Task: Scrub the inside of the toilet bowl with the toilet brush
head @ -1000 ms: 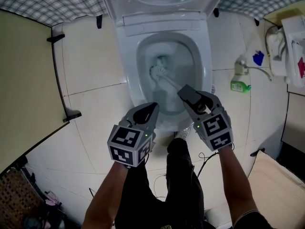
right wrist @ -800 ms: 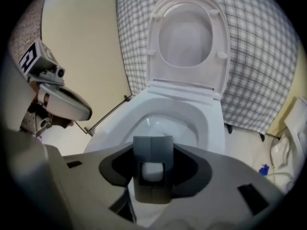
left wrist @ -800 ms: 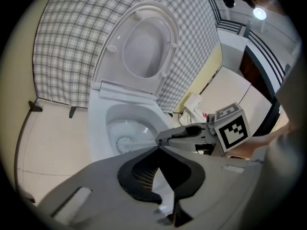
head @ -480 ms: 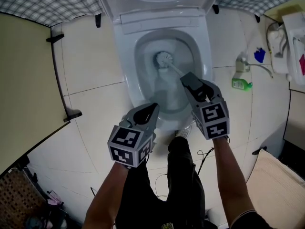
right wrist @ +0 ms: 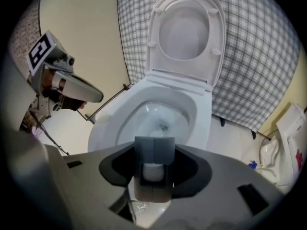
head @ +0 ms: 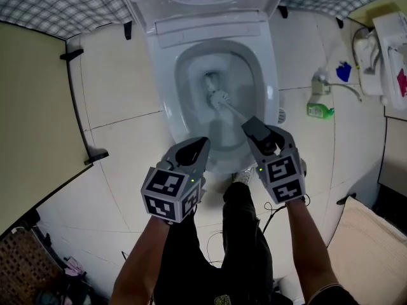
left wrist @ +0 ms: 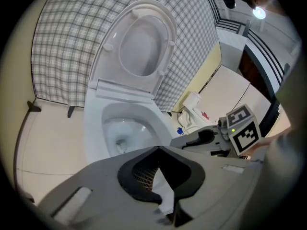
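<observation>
Toilet brush (head: 224, 101) inspected in use. Its white handle is pinched between the pads of the right tongs (head: 254, 127), and the right gripper view shows the pads closed on that handle with the pale shaft seated between them. From the grip, the shaft runs toward 10 o'clock in the head view and slopes down into the toilet bowl (head: 162, 100). The bristle head sits low inside the bowl, just beside the drain opening near the centre. Whether the bristles press on the porcelain cannot be told.

Left tongs (head: 196, 149) are pressed together at the tips and hold nothing. They hang over the front edge of the bowl, at 8 o'clock from the right tongs and apart from the brush. Each pair of tongs is carried on a bare forearm entering from 6 o'clock.

Lid (right wrist: 184, 28) and seat stand raised at 12 o'clock of the bowl, against a checked wall (head: 57, 2). The floor (head: 121, 88) is pale tile. A green bottle (head: 316, 111) stands on the floor at 3 o'clock of the bowl, well apart from it. Dark trousers (head: 241, 234) show between the two forearms at 6 o'clock.
</observation>
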Available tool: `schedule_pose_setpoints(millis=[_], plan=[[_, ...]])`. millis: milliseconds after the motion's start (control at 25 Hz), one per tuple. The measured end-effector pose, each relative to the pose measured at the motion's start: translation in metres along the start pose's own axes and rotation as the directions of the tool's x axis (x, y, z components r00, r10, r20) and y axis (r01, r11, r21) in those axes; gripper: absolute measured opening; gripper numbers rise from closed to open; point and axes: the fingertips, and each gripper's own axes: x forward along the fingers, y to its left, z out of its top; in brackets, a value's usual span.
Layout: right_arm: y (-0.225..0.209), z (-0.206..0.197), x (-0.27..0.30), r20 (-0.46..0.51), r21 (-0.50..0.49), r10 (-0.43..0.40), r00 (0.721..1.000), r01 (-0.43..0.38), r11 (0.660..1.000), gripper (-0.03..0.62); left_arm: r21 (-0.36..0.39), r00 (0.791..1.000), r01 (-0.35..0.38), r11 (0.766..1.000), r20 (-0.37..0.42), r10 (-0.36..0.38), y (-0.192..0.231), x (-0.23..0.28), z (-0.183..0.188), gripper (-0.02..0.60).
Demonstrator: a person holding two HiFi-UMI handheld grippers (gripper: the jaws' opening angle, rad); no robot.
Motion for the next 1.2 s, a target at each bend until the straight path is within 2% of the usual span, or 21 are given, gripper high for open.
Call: schedule_pose_setpoints(millis=[120, 280, 480, 680, 840, 960, 1080, 1200], plan=[[0.016, -0.006, -0.013, 0.022, 0.019, 0.047, 0.999, -0.047, 0.999, 0.198, 0.005, 1.0, 0.003, 1.0, -0.003, -0.003, -0.003, 0.001, -0.001, 0.009], [0.01, 0.007, -0.042, 0.153, 0.144, 0.094, 0.984, -0.117, 0.983, 0.198, 0.019, 1.0, 0.006, 1.0, -0.005, -0.006, -0.012, 0.002, -0.002, 0.009], [-0.018, 0.036, -0.101, 0.319, 0.182, 0.074, 0.945, -0.138, 0.974, 0.198, 0.042, 1.0, 0.01, 0.999, -0.004, -0.01, -0.026, 0.007, -0.004, 0.009], [-0.06, 0.039, -0.172, 0.441, 0.22, 0.051, 0.896, -0.163, 0.962, 0.198, 0.055, 1.0, 0.015, 0.998, 0.003, -0.015, -0.049, 0.016, -0.001, 0.009], [-0.095, 0.026, -0.224, 0.475, 0.246, -0.026, 0.879, -0.104, 0.964, 0.198, 0.089, 0.999, 0.043, 0.995, 0.015, -0.045, -0.081, 0.032, 0.011, 0.009], [-0.122, 0.001, -0.251, 0.484, 0.296, -0.091, 0.87, -0.065, 0.953, 0.198, 0.128, 0.997, 0.076, 0.989, 0.014, -0.079, -0.114, 0.045, 0.02, 0.009], [-0.149, -0.034, -0.269, 0.453, 0.356, -0.162, 0.876, -0.011, 0.934, 0.198, 0.167, 0.993, 0.114, 0.979, 0.0, -0.116, -0.15, 0.057, 0.024, 0.009], [-0.171, -0.074, -0.267, 0.395, 0.408, -0.197, 0.897, 0.021, 0.913, 0.198, 0.186, 0.991, 0.134, 0.973, -0.017, -0.133, -0.173, 0.067, 0.02, 0.009]])
